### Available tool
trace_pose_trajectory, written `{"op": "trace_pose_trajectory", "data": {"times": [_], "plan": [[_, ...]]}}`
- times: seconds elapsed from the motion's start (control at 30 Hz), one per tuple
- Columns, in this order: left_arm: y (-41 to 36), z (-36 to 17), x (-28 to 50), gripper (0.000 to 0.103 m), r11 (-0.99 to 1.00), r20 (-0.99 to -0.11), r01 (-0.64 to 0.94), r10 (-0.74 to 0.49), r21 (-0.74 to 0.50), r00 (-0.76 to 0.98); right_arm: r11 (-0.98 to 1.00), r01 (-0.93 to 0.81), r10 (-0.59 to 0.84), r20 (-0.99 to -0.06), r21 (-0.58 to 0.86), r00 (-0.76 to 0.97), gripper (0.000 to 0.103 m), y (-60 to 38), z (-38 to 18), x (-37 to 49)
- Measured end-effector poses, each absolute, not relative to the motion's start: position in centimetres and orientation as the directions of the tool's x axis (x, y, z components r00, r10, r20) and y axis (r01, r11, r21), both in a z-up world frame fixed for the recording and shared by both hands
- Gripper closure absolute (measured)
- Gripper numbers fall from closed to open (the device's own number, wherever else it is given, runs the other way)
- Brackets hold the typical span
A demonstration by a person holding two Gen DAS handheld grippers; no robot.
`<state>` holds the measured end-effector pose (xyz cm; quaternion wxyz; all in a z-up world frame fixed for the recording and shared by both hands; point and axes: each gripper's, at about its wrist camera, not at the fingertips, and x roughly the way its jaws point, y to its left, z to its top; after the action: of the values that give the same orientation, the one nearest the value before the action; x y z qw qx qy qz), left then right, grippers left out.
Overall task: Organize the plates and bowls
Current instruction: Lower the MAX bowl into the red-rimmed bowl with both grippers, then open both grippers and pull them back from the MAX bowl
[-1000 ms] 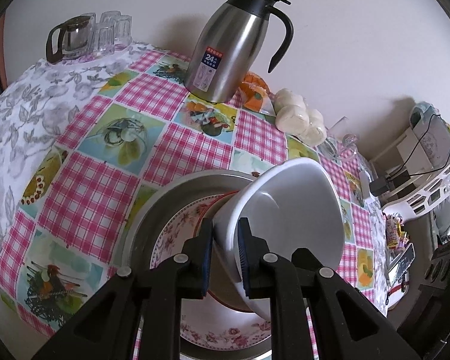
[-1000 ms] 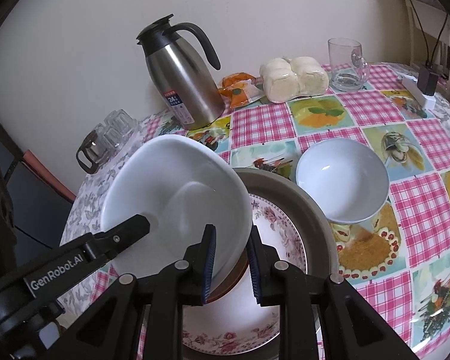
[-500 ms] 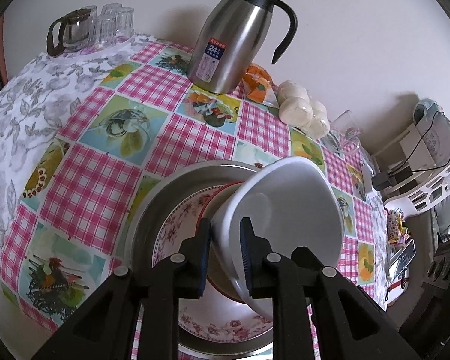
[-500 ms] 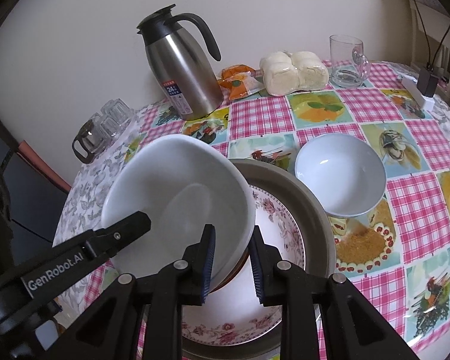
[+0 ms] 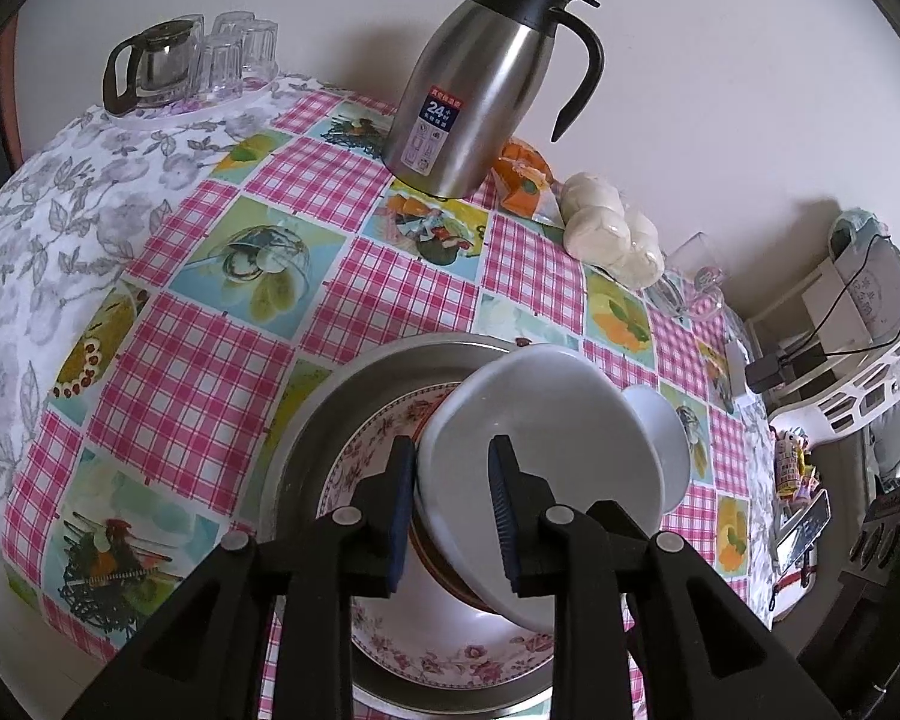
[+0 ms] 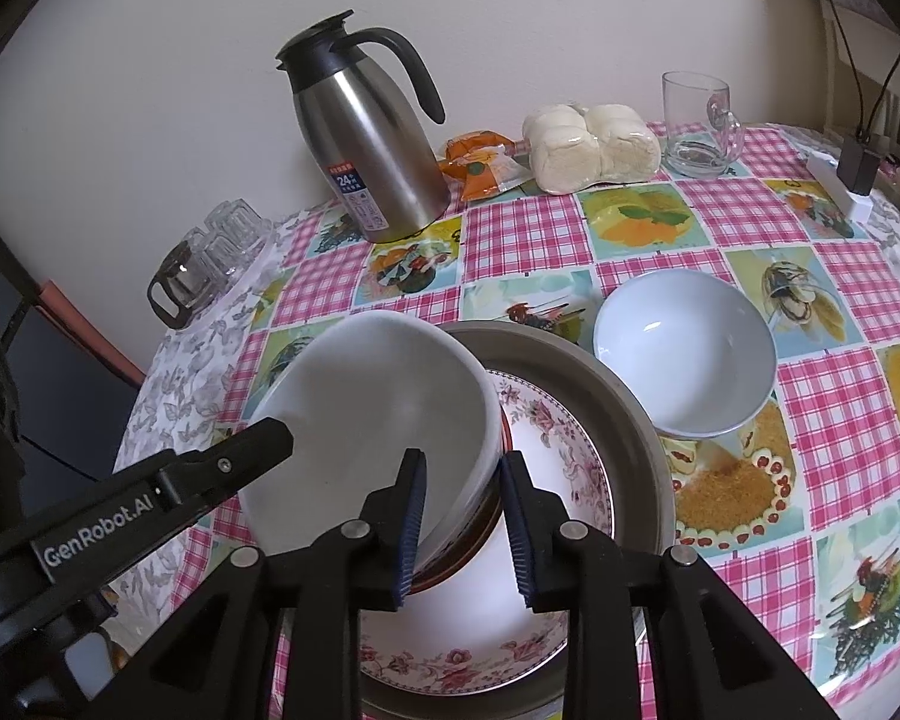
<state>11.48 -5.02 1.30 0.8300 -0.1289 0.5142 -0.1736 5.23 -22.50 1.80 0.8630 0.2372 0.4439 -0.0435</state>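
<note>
A large white bowl [image 5: 546, 438] [image 6: 384, 408] sits tilted on a floral plate [image 5: 450, 654] [image 6: 546, 456], which lies in a grey metal dish [image 5: 330, 414] [image 6: 636, 420]. A red-brown rim shows under the bowl. My left gripper [image 5: 453, 510] is open, its jaws on either side of the bowl's near rim. My right gripper [image 6: 462, 522] is open, also straddling the bowl's rim. A smaller white bowl [image 6: 684, 354] [image 5: 660, 438] stands on the table right of the dish.
A steel thermos jug [image 5: 486, 90] [image 6: 366, 138], an orange snack packet [image 6: 480, 162], wrapped buns [image 6: 588, 144] and a glass mug [image 6: 696, 126] stand along the far wall. A glass pot with small glasses [image 5: 174, 60] sits at the far left. A power strip [image 6: 840, 186] lies far right.
Both grippers have opened and let go of the big white bowl's rim. The bowl has come down onto the stacked plates.
</note>
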Motion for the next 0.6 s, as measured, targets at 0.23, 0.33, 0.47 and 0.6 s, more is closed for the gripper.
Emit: {"op": "trace_pose_trajectory", "data": {"times": [0.23,0.33,0.47,0.6], "plan": [[-4.9,1.6,11.3,0.074,0.91,-0.809,0.155,-0.413,-0.384,0.419,0.885,0.286,0.133,-0.789,0.367,0.6,0.069,-22.5,1.9,5.2],[-4.7,2.2,11.2,0.055,0.918,-0.806,0.152,-0.395,-0.366,0.441,0.889,0.286,0.119,-0.784,0.357,0.609,0.056,-22.5,2.3,5.0],[-4.1,2.9,11.1,0.045,0.931,-0.806,0.14,-0.363,-0.337,0.468,0.893,0.295,0.094,-0.782,0.34,0.616,0.049,-22.7,2.8,4.9],[-3.4,3.1,11.3,0.034,0.953,-0.817,0.105,-0.298,-0.284,0.494,0.893,0.306,0.077,-0.781,0.331,0.62,0.034,-23.0,3.0,4.8]]}}
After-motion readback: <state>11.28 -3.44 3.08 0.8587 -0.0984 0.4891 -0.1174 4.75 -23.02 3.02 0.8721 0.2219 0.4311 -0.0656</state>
